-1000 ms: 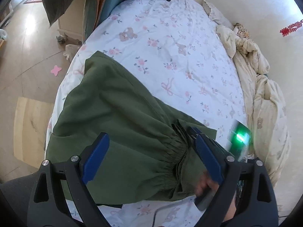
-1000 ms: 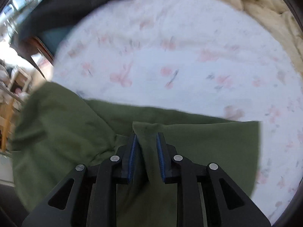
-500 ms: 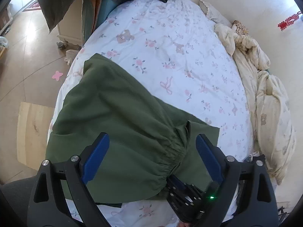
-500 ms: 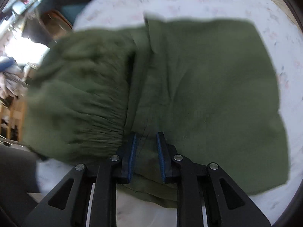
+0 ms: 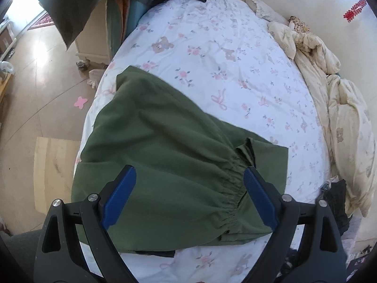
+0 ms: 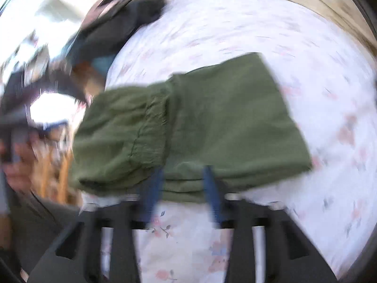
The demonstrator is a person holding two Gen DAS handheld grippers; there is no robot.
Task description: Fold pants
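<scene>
We left the pants [image 5: 179, 165] folded near the bed's [image 5: 235, 47] edge; our right gripper [image 6: 183, 184] had just been opening, nothing between, while our left gripper [image 5: 188, 193] hovered wide open above them.

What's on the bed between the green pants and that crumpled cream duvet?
Only bare floral sheet between pants and duvet, in the left wrist view.

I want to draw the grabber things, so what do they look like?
The left gripper has a black frame with cut-out holes, round silver screws and two long blue pads lining its jaws. The right gripper looks the same, black with blue pads, though its picture is blurry. No cables or sleeves show.
</scene>
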